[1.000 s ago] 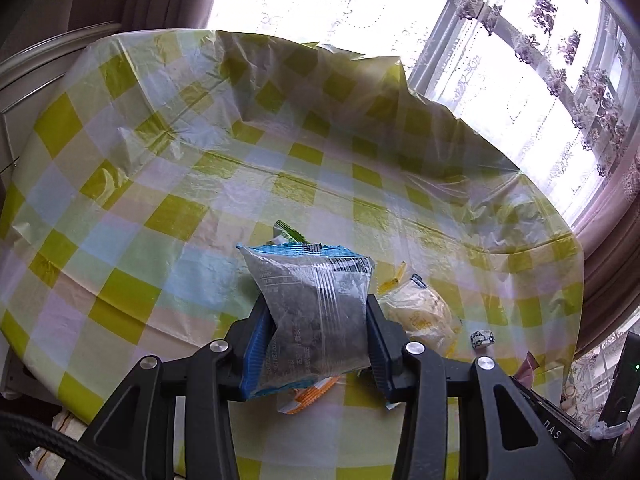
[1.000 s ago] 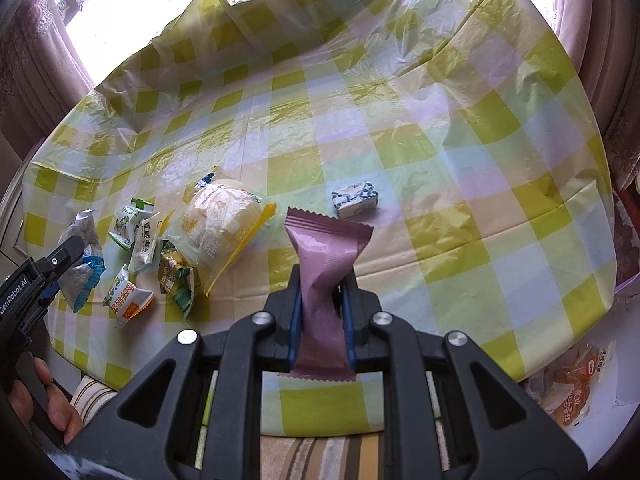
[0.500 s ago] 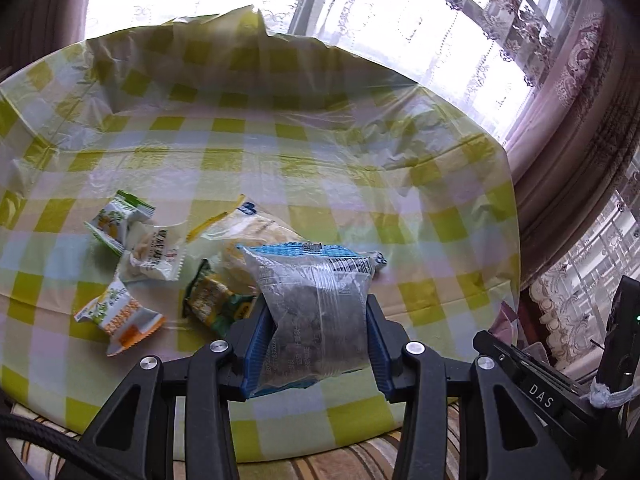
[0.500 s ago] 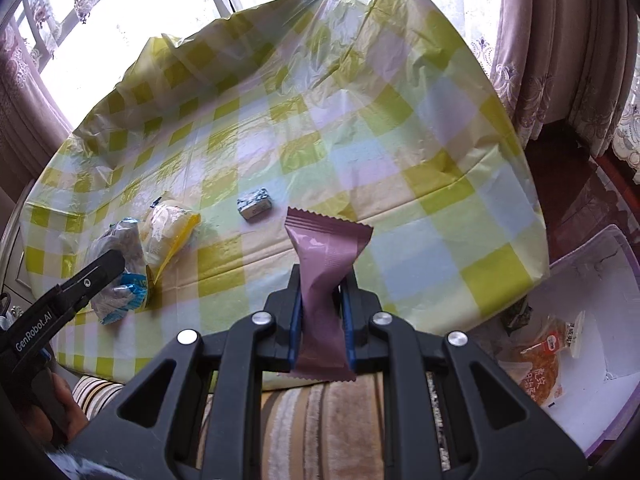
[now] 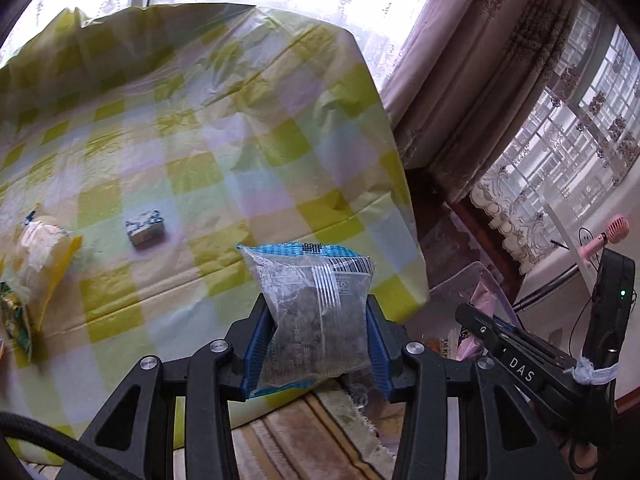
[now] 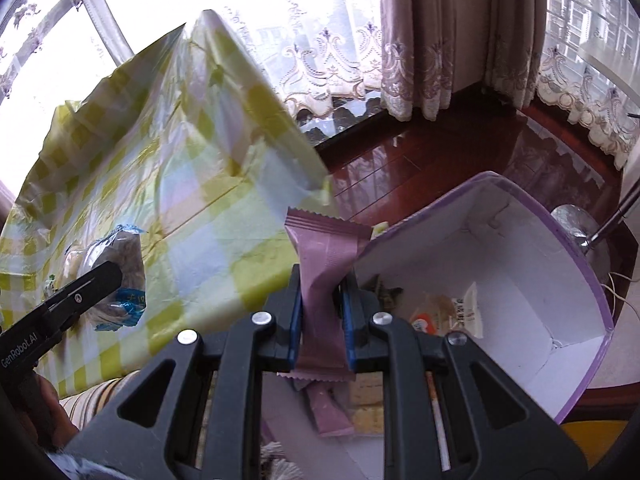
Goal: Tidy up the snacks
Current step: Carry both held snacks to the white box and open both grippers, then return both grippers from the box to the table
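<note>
L gripper (image 5: 318, 334) is clamped on a clear plastic snack bag w/ blue-printed edges and dark crumbly contents (image 5: 316, 312). Jaws are fairly wide apart, blue pads pressing both sides of the bag's middle, top seal sticking up past the tips. The wide spread fits a bulky pouch; squeezing harder would prob crush what's inside.

R gripper (image 6: 322, 320) is closed down narrow on a flat mauve foil wrapper w/ zigzag crimped ends (image 6: 324, 272), pinched at the waist so both ends stick out, one ahead of the tips and one behind. It's a thin pack, so the jaws sit close together.

Below and to the right of the R tips sits a white cardboard box w/ purple rim (image 6: 576, 264), open side up, down off the table. It already holds several packets incl. another mauve bar (image 6: 332, 412) right under the R jaws. So the box looks like the collection spot, and the R wrapper hangs over its near part, likely ready for release.

Left of and beyond the L tips lies the table's yellow-green checked plastic cloth (image 5: 240, 128), w/ unsorted snacks on it: a small blue-white wrapped block (image 5: 146, 229) and, farther left, a yellow-edged pouch w/ pale contents (image 5: 40, 256). The L bag hangs just past the table edge, not yet over the box.
</note>
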`<act>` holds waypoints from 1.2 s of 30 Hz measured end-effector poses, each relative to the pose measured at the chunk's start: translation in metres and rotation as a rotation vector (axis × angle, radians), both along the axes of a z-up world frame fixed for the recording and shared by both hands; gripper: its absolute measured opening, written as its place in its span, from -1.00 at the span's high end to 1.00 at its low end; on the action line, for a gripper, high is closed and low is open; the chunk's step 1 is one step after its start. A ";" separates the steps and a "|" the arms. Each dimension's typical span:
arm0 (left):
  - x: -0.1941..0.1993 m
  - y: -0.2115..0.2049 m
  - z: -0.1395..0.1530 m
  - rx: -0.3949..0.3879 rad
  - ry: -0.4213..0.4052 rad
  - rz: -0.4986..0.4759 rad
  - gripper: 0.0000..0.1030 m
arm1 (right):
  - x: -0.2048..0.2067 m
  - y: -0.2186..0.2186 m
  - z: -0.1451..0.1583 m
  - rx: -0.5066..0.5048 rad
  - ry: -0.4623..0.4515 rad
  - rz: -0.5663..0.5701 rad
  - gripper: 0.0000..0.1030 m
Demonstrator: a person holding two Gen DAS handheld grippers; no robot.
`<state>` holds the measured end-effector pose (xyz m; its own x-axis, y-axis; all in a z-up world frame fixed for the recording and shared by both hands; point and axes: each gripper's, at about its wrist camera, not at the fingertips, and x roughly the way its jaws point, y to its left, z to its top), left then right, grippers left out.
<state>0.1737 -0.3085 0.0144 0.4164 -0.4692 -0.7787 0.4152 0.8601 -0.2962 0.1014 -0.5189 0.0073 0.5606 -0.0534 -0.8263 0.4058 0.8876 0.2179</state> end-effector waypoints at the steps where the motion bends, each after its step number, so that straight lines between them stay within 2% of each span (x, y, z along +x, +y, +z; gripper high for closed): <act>1: -0.001 -0.013 -0.001 0.005 0.000 -0.028 0.12 | -0.005 -0.011 -0.003 0.000 0.006 -0.023 0.61; 10: -0.016 -0.116 -0.018 0.012 0.026 -0.285 0.12 | -0.039 -0.089 -0.024 0.008 0.041 -0.193 0.61; 18: -0.028 -0.186 -0.029 0.017 0.007 -0.468 0.12 | -0.050 -0.120 -0.035 0.024 0.047 -0.262 0.61; 21: -0.029 -0.204 -0.030 -0.015 0.020 -0.532 0.06 | -0.051 -0.125 -0.037 0.023 0.056 -0.268 0.61; 22: -0.027 -0.207 -0.030 -0.029 0.025 -0.532 0.03 | -0.051 -0.126 -0.038 0.025 0.055 -0.270 0.56; 24: -0.021 -0.207 -0.027 -0.047 0.013 -0.505 -0.19 | -0.053 -0.128 -0.036 0.025 0.051 -0.283 0.55; 25: -0.019 -0.206 -0.025 -0.059 0.002 -0.487 -0.23 | -0.054 -0.129 -0.036 0.026 0.054 -0.285 0.49; 27: -0.016 -0.198 -0.019 -0.082 -0.020 -0.453 -0.36 | -0.055 -0.130 -0.034 0.028 0.056 -0.295 0.21; 28: -0.014 -0.193 -0.016 -0.088 -0.032 -0.432 -0.39 | -0.056 -0.130 -0.033 0.025 0.053 -0.305 -0.07; 29: -0.014 -0.189 -0.014 -0.095 -0.043 -0.416 -0.41 | -0.057 -0.130 -0.030 0.018 0.045 -0.313 -0.23; 31: -0.012 -0.181 -0.010 -0.101 -0.063 -0.401 -0.41 | -0.057 -0.128 -0.025 0.007 0.035 -0.316 -0.24; 36: -0.018 -0.164 -0.001 -0.033 -0.114 -0.392 -0.42 | -0.052 -0.114 -0.009 -0.011 0.011 -0.288 -0.31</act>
